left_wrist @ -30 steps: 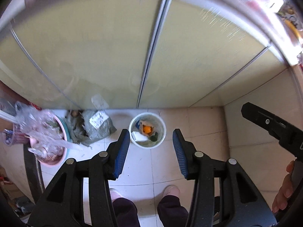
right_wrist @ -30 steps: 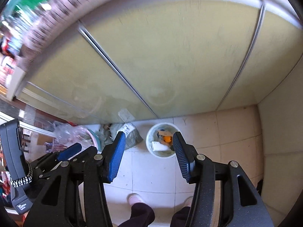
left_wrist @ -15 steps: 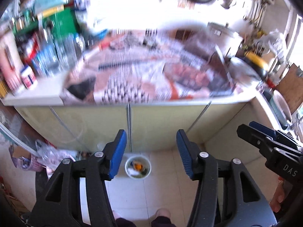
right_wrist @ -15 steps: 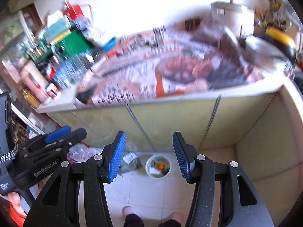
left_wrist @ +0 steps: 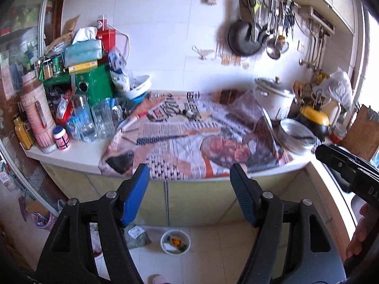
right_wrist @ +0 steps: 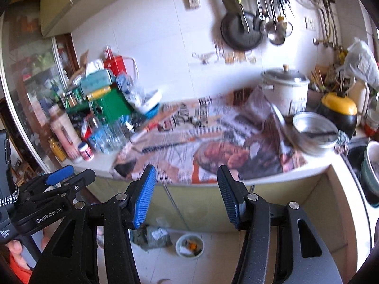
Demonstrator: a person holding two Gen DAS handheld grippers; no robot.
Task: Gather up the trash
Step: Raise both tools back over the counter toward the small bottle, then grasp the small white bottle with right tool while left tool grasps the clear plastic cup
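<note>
1. Here, the left gripper [left_wrist: 189, 187] looks across a cluttered kitchen counter [left_wrist: 78, 158], jaws parting wide at this moment, nothing between the blue pads.
2. Right gripper [right_wrist: 186, 188] points the same way; its jaws are opening too, narrower than the left's, and empty.
3. Down on the tiled floor sits the small white bin [left_wrist: 175, 242], in front of the cabinet doors [left_wrist: 196, 201], with orange and white scraps inside. From the right wrist view it shows low between the fingers [right_wrist: 190, 246].
4. Just left of the bin lies a grey-green bag [left_wrist: 137, 235] with a white label, close against the cabinet base.
5. A printed newspaper [left_wrist: 189, 146] covers most of the counter.
6. At its right end stand a white rice cooker [left_wrist: 272, 97] and a metal pot [left_wrist: 297, 136]; at the left, glass jars [left_wrist: 94, 120] and a green box [left_wrist: 97, 85].
7. A dark pan [left_wrist: 244, 39] and utensils hang on the white wall.
8. A toe of the person's slipper [left_wrist: 157, 279] peeks in at the bottom edge.
</note>
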